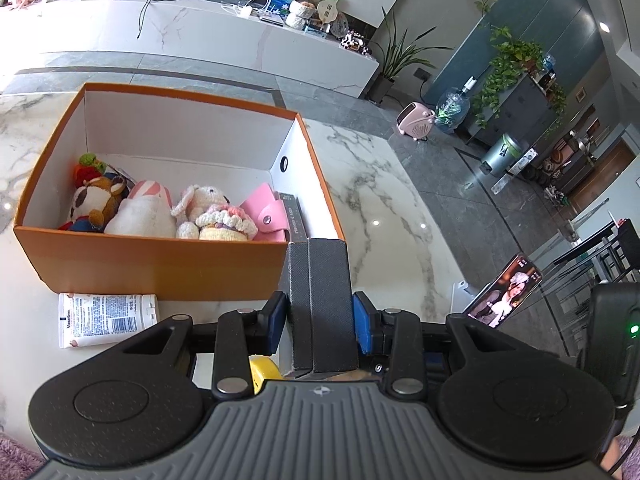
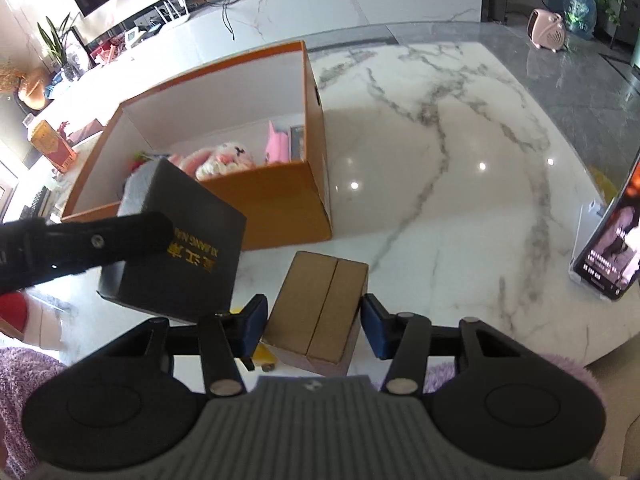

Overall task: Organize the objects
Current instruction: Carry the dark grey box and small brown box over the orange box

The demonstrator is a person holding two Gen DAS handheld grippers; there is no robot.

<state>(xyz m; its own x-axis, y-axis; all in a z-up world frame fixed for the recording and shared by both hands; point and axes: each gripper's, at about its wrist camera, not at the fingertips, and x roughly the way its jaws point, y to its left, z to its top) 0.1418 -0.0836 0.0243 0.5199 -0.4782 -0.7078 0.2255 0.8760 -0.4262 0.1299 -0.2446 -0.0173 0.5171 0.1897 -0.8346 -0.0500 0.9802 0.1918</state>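
Observation:
An orange storage box [image 1: 160, 268] stands on the marble table and holds plush toys [image 1: 140, 208], a pink pouch [image 1: 268, 212] and a dark flat box. My left gripper [image 1: 320, 320] is shut on a black box [image 1: 320, 300], held just in front of the orange box's near right corner. In the right wrist view the black box [image 2: 180, 248] shows gold lettering, with the left gripper's arm across it. My right gripper [image 2: 314, 328] is open around a brown cardboard box [image 2: 320, 312] on the table, its pads a little apart from the sides. The orange box [image 2: 280, 200] lies beyond.
A white Vaseline tube [image 1: 106, 318] lies on the table in front of the orange box. A phone on a stand [image 1: 504, 292] plays video at the table's right edge; it also shows in the right wrist view [image 2: 612, 248]. Something yellow [image 1: 264, 372] lies under the left gripper.

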